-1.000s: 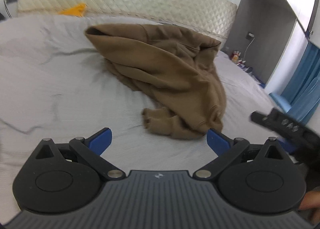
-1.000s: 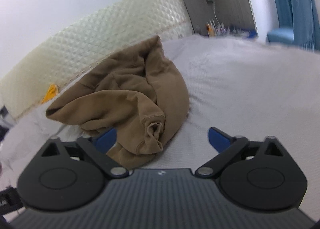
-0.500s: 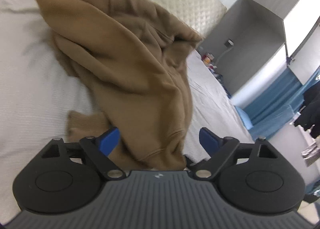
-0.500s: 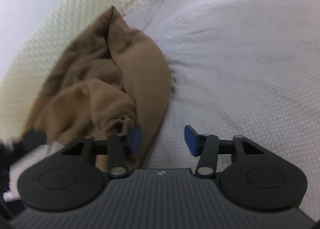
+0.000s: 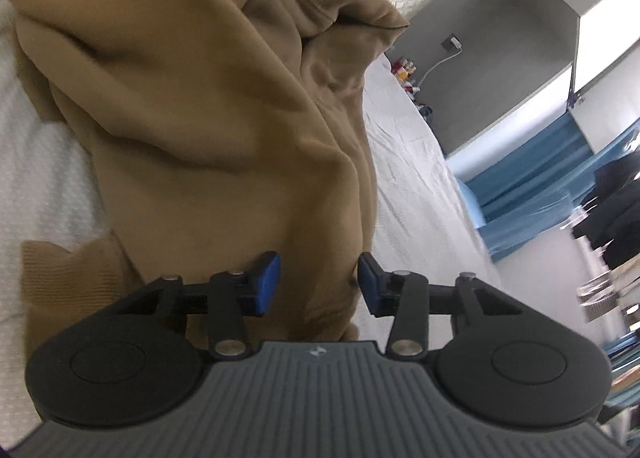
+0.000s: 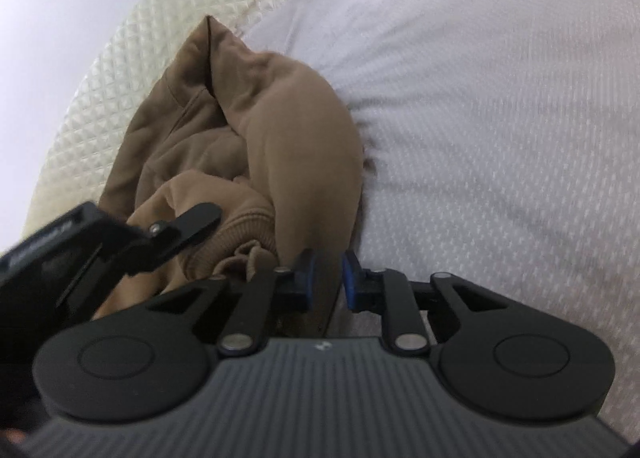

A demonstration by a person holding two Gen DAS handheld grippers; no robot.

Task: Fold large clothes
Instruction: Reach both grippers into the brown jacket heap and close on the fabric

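- On the pale grey bed [image 6: 500,106], a brown hooded sweatshirt [image 5: 208,106] lies in a crumpled heap, filling the upper left and centre of the left wrist frame and the left centre of the right wrist frame.
- Your left gripper [image 5: 319,282] is closing at half width, with the lower edge of the sweatshirt between its blue pads [image 5: 266,282]; the pads do not yet press the cloth.
- Your right gripper [image 6: 327,278] is closing and already narrow, a fold at the right edge of the heap between its jaws; whether the pads are already biting, you cannot tell.
- Risk: either grip may catch several layers at once, because the garment is bunched. A lift would then carry a lump, not a spread panel.
- Risk: the ribbed cuff [image 6: 240,236], just left of your right gripper, may ride up with the fold, so the sleeve would stay tucked inside.
- Risk: the right jaws sit low against the bed at lower centre and could pinch the sheet along with the cloth.
- Risk: your two grippers work nearly side by side; the left one's dark body fills the lower left of the right wrist frame, so they could knock together.
- Risk: a shallow bite on the thick hem could slip once the weight hangs.
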